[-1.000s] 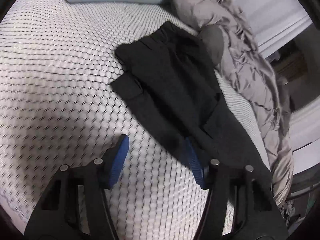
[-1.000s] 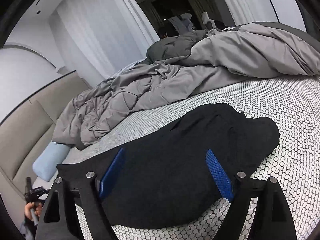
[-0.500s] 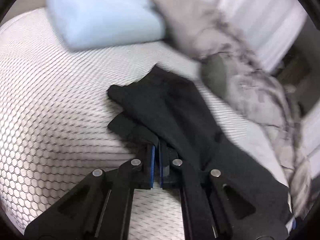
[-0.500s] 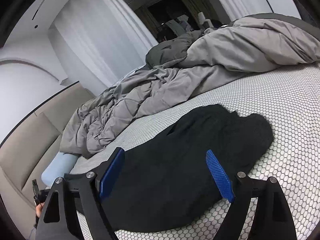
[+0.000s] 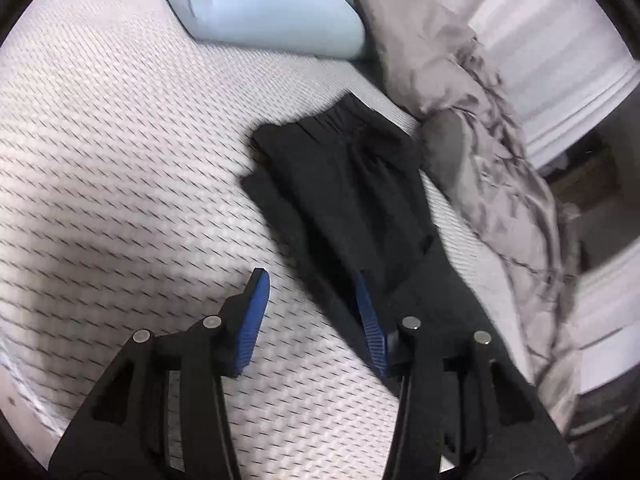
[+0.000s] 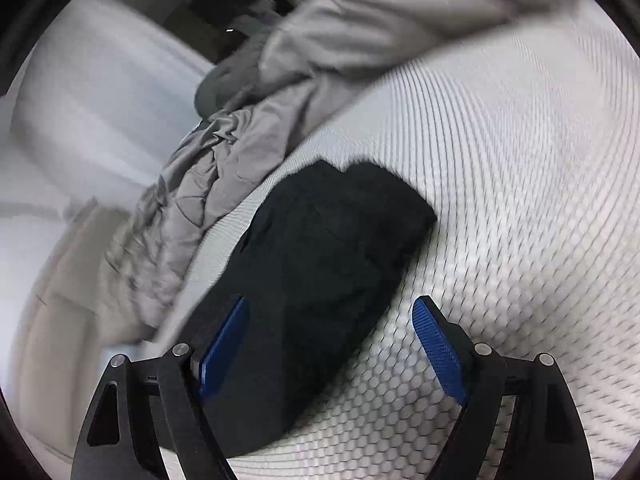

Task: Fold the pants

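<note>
Lying on the bed [image 5: 100, 168] beside a rumpled grey duvet [image 5: 492, 128], the black pants [image 5: 352, 200] stretch ahead of both tongs. Right tongs [image 6: 332, 344] are spread wide above one end (no contact visible). Left tongs [image 5: 312, 308], just reopened, hold nothing; one pad overlaps the fabric's edge.

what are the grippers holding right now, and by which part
Nothing. The left gripper, its jaws just reopened, and the right gripper are both open above the black pants.
</note>
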Motion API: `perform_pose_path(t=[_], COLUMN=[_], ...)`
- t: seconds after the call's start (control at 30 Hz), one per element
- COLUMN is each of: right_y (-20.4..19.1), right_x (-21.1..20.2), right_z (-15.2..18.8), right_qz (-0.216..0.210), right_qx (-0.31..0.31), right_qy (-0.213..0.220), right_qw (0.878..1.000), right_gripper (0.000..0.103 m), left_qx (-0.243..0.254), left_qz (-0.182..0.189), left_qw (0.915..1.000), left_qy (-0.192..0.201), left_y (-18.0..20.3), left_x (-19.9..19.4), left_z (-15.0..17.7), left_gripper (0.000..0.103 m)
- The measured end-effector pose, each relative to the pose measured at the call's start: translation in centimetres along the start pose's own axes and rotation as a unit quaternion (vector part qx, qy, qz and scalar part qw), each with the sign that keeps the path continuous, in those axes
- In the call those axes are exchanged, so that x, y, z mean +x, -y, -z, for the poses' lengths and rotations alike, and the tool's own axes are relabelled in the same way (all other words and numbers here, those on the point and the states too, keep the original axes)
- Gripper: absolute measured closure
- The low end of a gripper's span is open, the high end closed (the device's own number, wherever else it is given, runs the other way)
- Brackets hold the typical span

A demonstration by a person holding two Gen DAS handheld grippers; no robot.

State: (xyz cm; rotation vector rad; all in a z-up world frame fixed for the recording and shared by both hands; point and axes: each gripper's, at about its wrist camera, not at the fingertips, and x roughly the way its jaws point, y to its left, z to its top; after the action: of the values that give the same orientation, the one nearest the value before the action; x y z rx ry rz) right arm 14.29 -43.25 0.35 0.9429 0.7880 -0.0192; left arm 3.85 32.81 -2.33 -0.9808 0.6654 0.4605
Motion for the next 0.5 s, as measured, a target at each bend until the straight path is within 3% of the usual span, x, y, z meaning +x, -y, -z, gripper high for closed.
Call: perform_pose_path(t=[0.07,0.13,0.17,0.23,0.27,0.33,0.43,0.5], right_y=[1.3,1.5,1.2,0.0,-0.2,0.0,0.8,1.2], right_x=[1.0,2.2,2.5,2.7,2.6,1.0,-1.8,-1.9], right_z=[-0.5,-1.1,-1.3,-1.5,-1.3,-0.6,0.4,0.2], right_qz=[-0.035,-0.029,-0.017,0.029,0.034,0.016,0.028,0.046], right_qx=[0.049,0.055,0.043,-0.004,-0.015,-0.018,-0.016,-0.020], right_qy=[-0.002,0.003,0.010,0.024,0.028,0.039,0.050,0.041], right_qw=[0.998,0.998,0.999,0.999,0.999,0.999,0.998,0.998], right_gripper=[0.018,0.018,0.024,0.048,0.066,0.086,0.089,0.083], left_qx=[0.003,0.015,0.023,0.029,0.031,0.029,0.030,0.032], left_qz=[0.010,-0.005,-0.012,-0.014,-0.013,-0.018,-0.029,-0.035], left_qw=[0.9999,0.9998,0.9996,0.9993,0.9993,0.9993,0.9990,0.9988], left_qy=[-0.013,-0.011,-0.010,-0.017,-0.019,-0.018,-0.014,-0.011], left_y=[0.4,1.6,2.0,2.9,3.2,3.5,3.5,3.5], left_x=[0.5,1.6,1.7,2.7,3.0,3.2,3.3,3.4], left_z=[0.3,1.0,1.2,1.4,1.5,1.9,1.9,2.0], left_gripper=[0.062,0.062,0.062,0.062,0.062,0.062,0.062,0.062])
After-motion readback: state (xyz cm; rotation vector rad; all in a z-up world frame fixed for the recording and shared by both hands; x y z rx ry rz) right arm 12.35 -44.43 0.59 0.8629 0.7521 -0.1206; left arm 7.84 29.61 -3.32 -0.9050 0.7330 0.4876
